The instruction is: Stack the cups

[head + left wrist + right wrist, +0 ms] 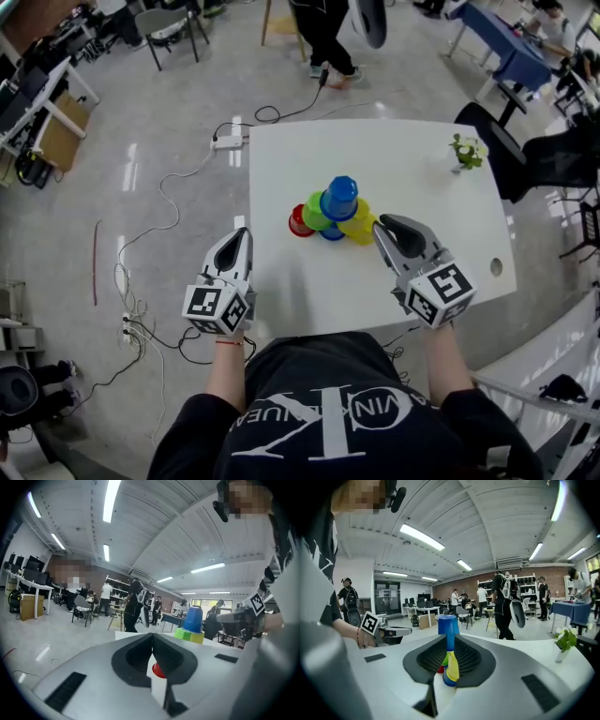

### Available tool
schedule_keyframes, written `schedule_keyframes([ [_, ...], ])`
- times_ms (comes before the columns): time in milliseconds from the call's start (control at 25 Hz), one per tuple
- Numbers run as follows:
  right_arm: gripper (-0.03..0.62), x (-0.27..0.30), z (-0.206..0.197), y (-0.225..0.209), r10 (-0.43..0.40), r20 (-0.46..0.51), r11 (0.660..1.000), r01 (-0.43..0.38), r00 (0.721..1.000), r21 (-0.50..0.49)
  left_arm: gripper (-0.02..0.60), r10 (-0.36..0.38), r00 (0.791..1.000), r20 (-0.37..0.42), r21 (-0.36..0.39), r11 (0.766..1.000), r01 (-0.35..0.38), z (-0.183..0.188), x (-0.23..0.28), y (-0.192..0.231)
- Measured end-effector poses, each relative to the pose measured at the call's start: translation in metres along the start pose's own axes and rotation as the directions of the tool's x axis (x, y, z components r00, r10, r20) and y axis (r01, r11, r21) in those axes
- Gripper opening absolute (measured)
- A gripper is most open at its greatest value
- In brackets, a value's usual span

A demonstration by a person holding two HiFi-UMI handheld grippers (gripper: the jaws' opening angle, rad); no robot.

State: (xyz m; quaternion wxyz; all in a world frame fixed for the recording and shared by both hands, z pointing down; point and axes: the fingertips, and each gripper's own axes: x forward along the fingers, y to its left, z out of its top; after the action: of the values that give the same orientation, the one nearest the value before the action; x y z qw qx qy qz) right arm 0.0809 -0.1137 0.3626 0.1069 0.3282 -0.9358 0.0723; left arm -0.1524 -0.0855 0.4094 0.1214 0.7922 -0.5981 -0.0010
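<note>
On the white table [281, 159] stands a small pyramid of upturned cups. A blue cup [339, 197] is on top, over a green cup [315, 214], a yellow cup [359, 226] and a second blue cup [331, 233]. A red cup [299, 223] stands at the left. My right gripper [380, 228] is just right of the yellow cup, its jaws a narrow slit apart with nothing between them. The right gripper view shows the top blue cup [447, 625] through that slit. My left gripper [242, 234] is shut and empty at the table's left edge, pointing at the red cup [158, 670].
A little plant in a vase [466, 152] stands at the table's far right corner, and a round hole [496, 267] is near the right edge. A power strip [227, 142] and cables lie on the floor to the left. A person [323, 37] stands beyond the table.
</note>
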Motion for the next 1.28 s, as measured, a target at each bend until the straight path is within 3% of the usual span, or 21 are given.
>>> schedule_keyframes([
  [80, 0.009, -0.005, -0.005, 0.005, -0.035, 0.006, 0.999, 0.035, 0.999, 0.017, 0.005, -0.020, 1.000, 0.002, 0.005, 1.000, 0.020, 0.002, -0.002, -0.003],
  [560, 0.009, -0.040, -0.036, 0.046, -0.122, 0.003, 0.988, 0.121, 0.992, 0.096, 0.005, -0.116, 0.993, -0.017, 0.023, 0.993, 0.116, 0.000, -0.037, -0.022],
  [1280, 0.009, -0.072, -0.060, 0.093, -0.198, 0.034, 0.978, 0.195, 0.980, 0.068, 0.005, -0.104, 0.994, -0.009, 0.035, 0.994, 0.105, -0.015, -0.109, -0.023],
])
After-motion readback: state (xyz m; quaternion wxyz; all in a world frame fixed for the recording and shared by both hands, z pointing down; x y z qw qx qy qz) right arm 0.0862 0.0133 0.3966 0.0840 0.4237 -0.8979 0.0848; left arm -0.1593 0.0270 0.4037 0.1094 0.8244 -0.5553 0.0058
